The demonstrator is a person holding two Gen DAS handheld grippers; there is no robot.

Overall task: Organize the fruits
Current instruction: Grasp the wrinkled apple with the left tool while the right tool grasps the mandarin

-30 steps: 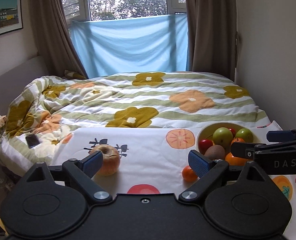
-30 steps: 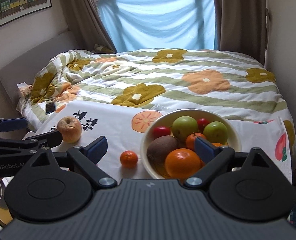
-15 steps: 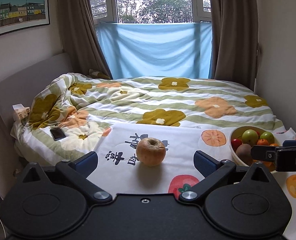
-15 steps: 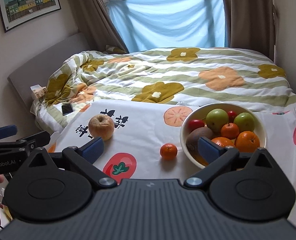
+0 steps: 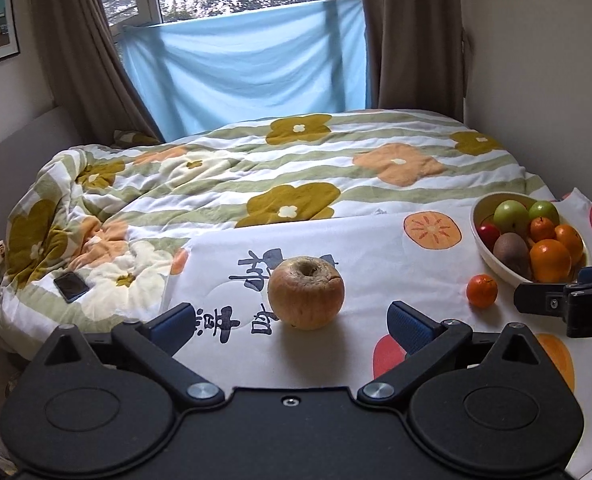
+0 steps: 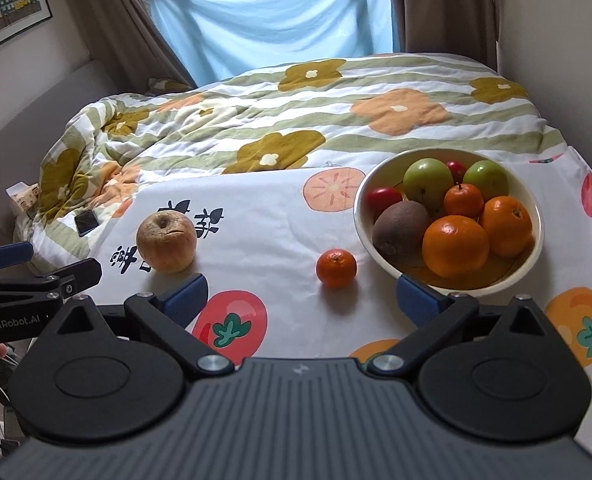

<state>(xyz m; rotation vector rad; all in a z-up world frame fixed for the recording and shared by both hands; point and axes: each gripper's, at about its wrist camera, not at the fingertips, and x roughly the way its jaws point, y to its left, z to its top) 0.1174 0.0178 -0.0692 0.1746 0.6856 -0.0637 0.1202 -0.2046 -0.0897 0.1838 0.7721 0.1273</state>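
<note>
White cloth (image 5: 375, 256): bare stretch between both grippers' pads.
Left gripper (image 5: 292, 320): spread wide, jaws just opened further; apple (image 5: 305, 298) just ahead, untouched.
Right gripper (image 6: 301, 298): released; tangerine (image 6: 335, 268) ahead, bowl (image 6: 361, 216) rim beside right pad.

The left gripper (image 6: 36, 268) reads "GenRobot.AI" on its side, while dark Chinese characters, not clearly legible, are printed on the white cloth (image 5: 375, 264).
</note>
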